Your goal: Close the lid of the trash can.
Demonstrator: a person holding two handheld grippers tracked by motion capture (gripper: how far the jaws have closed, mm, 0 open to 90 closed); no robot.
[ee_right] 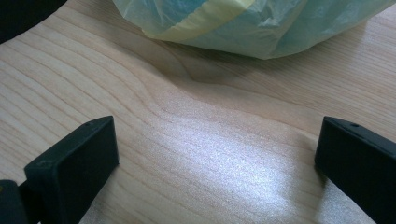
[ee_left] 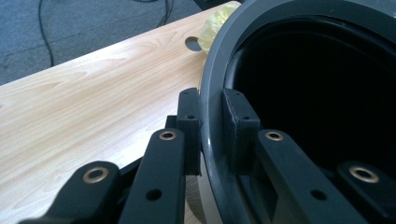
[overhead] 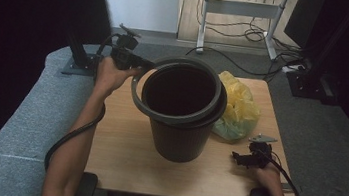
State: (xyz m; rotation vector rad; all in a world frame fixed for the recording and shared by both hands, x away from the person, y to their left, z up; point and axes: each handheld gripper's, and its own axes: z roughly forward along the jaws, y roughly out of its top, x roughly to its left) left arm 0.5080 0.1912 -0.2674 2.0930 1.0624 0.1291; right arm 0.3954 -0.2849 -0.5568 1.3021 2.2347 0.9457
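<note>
My left claw (ee_left: pixel 212 126) gripped the loose grey plastic rim ring (overhead: pixel 135 90), tilted atop the dark round plastic bin (overhead: pixel 177 138) mid-desk. I judged the ring light, stiff and slippery. My right claw (ee_right: pixel 215 163) stood wide, empty.

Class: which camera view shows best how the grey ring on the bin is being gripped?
The left gripper view: the left gripper has one jaw outside and one inside the grey ring. The high view shows the whole ring tilted on the bin. The right gripper view faces the plastic bag.
</note>
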